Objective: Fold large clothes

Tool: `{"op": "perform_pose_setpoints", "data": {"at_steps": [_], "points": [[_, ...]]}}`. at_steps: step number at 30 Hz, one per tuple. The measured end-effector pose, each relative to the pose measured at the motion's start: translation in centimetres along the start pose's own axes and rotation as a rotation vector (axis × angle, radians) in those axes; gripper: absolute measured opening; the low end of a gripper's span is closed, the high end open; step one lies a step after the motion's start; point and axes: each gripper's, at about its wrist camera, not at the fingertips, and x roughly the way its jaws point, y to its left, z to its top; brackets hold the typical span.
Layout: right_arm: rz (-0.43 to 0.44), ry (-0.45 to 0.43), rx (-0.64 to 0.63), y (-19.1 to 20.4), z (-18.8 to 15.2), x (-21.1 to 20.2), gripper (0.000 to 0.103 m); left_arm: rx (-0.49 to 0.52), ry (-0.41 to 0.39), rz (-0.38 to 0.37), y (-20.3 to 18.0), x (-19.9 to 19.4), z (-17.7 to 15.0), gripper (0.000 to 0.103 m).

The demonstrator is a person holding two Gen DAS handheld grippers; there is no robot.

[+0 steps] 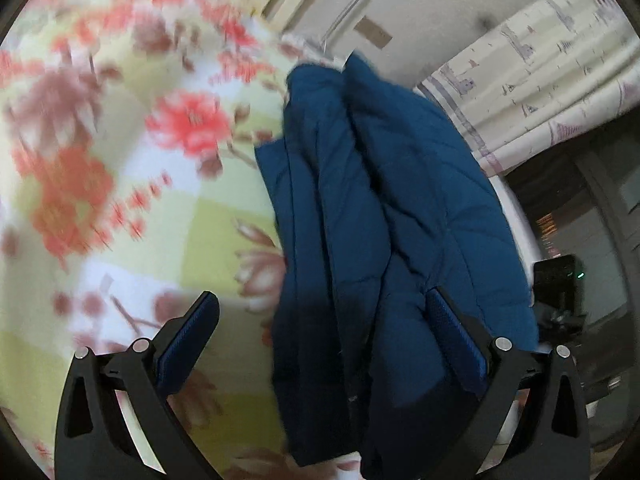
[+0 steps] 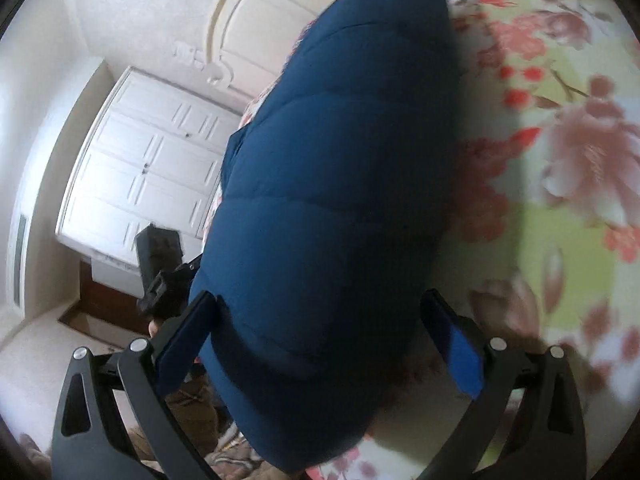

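Observation:
A dark blue quilted jacket (image 1: 384, 208) lies folded into a long bundle on a floral bedspread (image 1: 120, 152). My left gripper (image 1: 320, 320) is open wide over the bundle's near end. The right pad (image 1: 456, 340) rests against the cloth, while the left pad (image 1: 188, 344) hangs over bare bedspread. In the right wrist view the same jacket (image 2: 332, 184) fills the middle. It runs between the wide open fingers of my right gripper (image 2: 320, 320), and neither pad presses on it. The black body of the left gripper (image 2: 160, 268) shows at the jacket's left side.
White wardrobe doors (image 2: 148, 168) and a cream door (image 2: 272, 32) stand beyond the bed edge. A patterned curtain (image 1: 540, 92) hangs at the far right. The other gripper's body (image 1: 560, 292) shows by the bed edge. A person's brown trousers (image 2: 192, 412) are low down.

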Motion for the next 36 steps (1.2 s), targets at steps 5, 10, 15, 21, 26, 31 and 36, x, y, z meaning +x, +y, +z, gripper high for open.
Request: {"op": "perform_pose_setpoints", "data": {"at_steps": [5, 10, 15, 21, 26, 31, 36], "points": [[-0.013, 0.014, -0.029, 0.3, 1.0, 0.7, 0.101, -0.001, 0.066, -0.091, -0.9, 1.9, 1.3, 0.099], [-0.049, -0.061, -0.106, 0.7, 0.0, -0.4, 0.079, -0.009, 0.131, -0.207, -2.4, 4.0, 2.1, 0.08], [-0.134, -0.178, -0.226, 2.3, 0.8, -3.1, 0.061, 0.069, 0.041, -0.203, -5.1, 4.1, 3.1, 0.055], [-0.21, -0.296, -0.229, 0.3, 5.4, -7.7, 0.059, 0.111, -0.038, -0.212, -9.5, 8.9, 8.2, 0.052], [-0.248, -0.299, -0.152, -4.4, 9.3, -8.8, 0.063, 0.12, -0.016, -0.164, -11.5, 14.8, 11.9, 0.052], [-0.234, -0.295, -0.05, -7.3, 8.9, -8.9, 0.088, 0.117, -0.027, -0.166, -10.6, 16.4, 11.9, 0.065], [-0.537, -0.476, -0.196, 0.2, 7.3, -10.9, 0.093, 0.095, -0.04, -0.149, -9.6, 15.9, 11.3, 0.082]]}}
